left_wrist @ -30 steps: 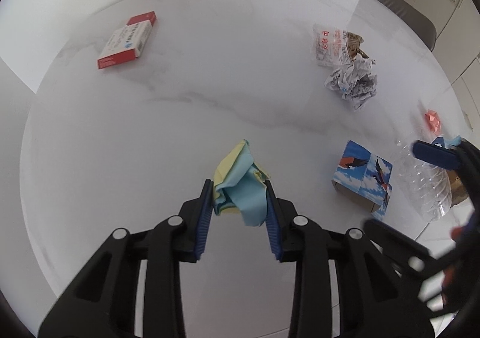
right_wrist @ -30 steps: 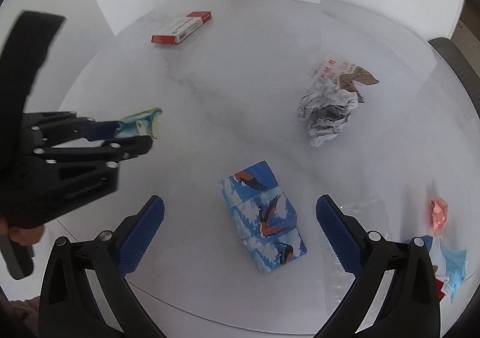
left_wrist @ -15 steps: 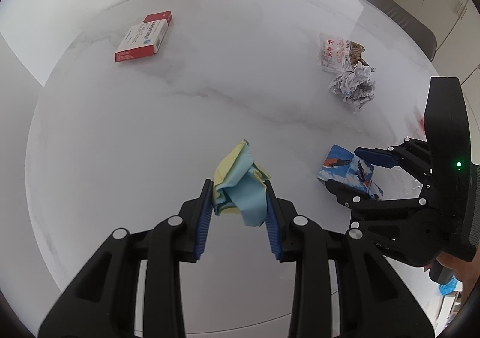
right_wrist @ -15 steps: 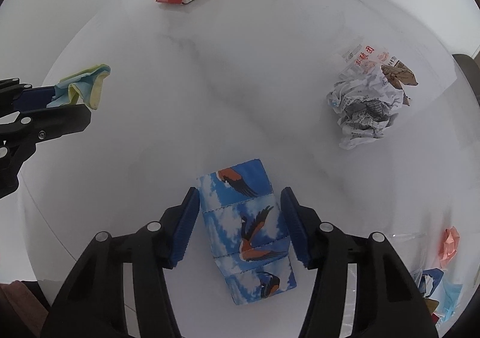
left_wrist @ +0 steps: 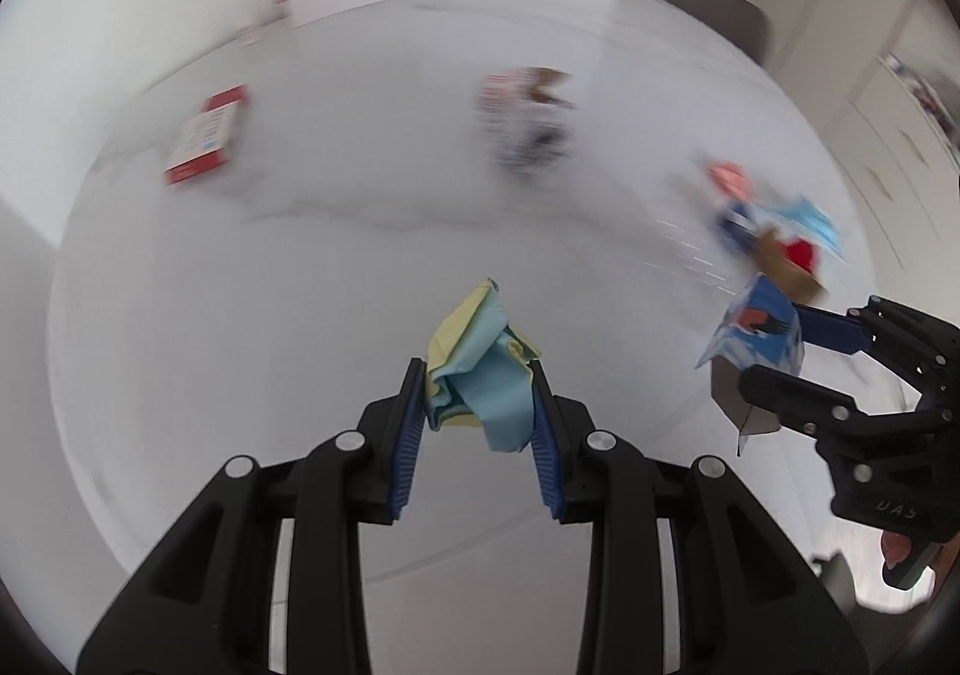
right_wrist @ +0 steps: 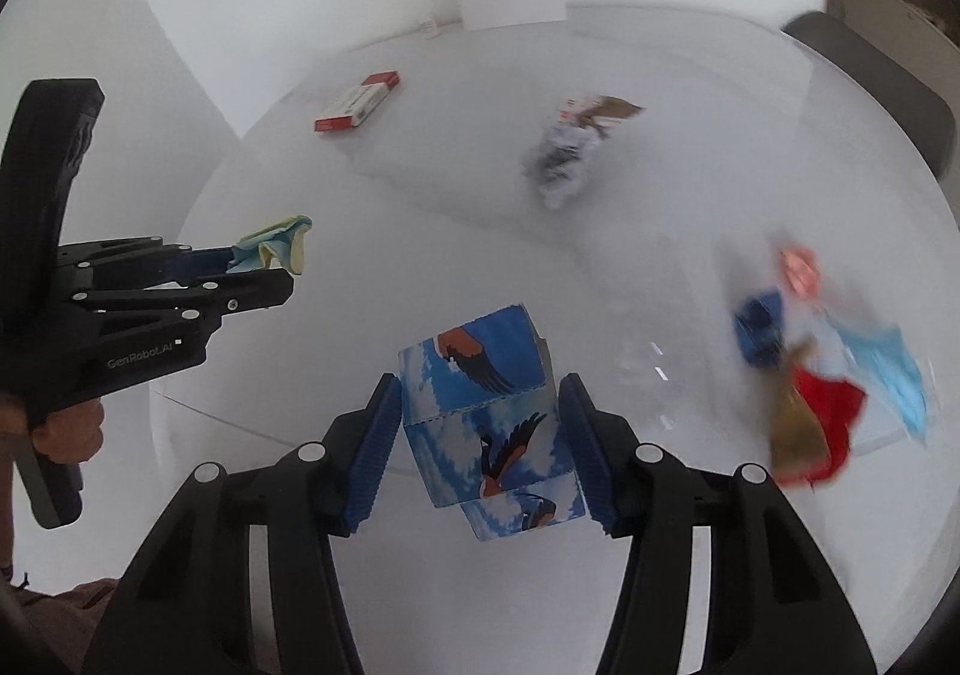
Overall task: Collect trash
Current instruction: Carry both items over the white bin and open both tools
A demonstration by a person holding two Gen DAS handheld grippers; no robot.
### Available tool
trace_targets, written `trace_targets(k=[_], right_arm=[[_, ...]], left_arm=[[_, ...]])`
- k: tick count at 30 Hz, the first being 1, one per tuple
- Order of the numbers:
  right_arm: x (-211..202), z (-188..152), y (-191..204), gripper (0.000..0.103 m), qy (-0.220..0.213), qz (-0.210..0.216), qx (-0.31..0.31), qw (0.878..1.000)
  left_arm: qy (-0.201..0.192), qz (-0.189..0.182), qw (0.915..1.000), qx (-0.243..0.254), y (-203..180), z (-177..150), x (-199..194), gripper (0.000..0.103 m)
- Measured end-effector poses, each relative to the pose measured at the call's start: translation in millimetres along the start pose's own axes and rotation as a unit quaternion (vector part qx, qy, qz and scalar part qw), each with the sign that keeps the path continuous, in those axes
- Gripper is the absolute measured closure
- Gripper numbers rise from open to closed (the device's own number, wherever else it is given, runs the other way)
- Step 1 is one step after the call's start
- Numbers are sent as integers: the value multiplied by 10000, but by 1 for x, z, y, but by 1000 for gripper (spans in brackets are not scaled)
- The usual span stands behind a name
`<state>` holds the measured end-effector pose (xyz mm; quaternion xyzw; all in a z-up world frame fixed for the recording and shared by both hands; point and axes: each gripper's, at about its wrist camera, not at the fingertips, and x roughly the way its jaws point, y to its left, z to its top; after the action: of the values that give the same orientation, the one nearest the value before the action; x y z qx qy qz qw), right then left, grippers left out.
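The left tool (left_wrist: 478, 384) is clamped on crumpled yellow-blue paper (left_wrist: 480, 369), and the right tool (right_wrist: 480, 435) grips a bird-printed blue box (right_wrist: 489, 417); both are held above the white surface's (left_wrist: 240, 315) near edge.

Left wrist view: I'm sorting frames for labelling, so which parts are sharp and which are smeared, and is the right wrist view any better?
Left wrist view: the crumpled yellow-and-blue paper wad between the fingers is sharp; the red-and-white flat box and crumpled grey paper ball are motion-smeared. Right wrist view: the blue bird-print carton is crisp, the box readable, the far-right litter blurred.
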<state>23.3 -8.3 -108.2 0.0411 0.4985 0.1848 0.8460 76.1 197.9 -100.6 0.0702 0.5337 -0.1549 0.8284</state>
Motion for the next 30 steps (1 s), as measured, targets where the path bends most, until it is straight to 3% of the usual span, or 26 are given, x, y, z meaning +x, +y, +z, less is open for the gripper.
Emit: trace_targets(k=[3,7,10,14,17,21,22,25,30], right_arm=[[-46,-50,-41,48,-36,-305,671,9973],[-104,-136,-101,48,68,-1037,1664,9806],[-124,-199,-145,48,256,-1450,2348,9608],[-121,-260,-189,48,389,-1589,2968,9408],[-101,-287,-209,46,524,-1592,3102,9358],[-75,-306,-228,21,814,-1519,3149,9333],[-74,-309,-230,19,853,-1560,3139,9327],[-89,-316,-235,12,756,-1632,3128,9326],[-127,-323,-247,11,522,-1933,3244,9245]], left_arm=[[28,-561,9967,589,-57,-10,-7,71],[136,-1177,9829,1407,-140,-27,-11,71],[248,-1391,9699,1983,-199,-43,-10,71],[445,-1643,9526,2522,-264,-63,-6,71],[658,-1739,9409,2829,-305,-79,-1,71],[777,-1698,9280,3225,-355,-97,6,71],[816,-1698,9251,3297,-366,-101,8,71],[889,-1695,9189,3449,-394,-110,15,71],[1083,-1713,9125,3554,-425,-118,26,70]])
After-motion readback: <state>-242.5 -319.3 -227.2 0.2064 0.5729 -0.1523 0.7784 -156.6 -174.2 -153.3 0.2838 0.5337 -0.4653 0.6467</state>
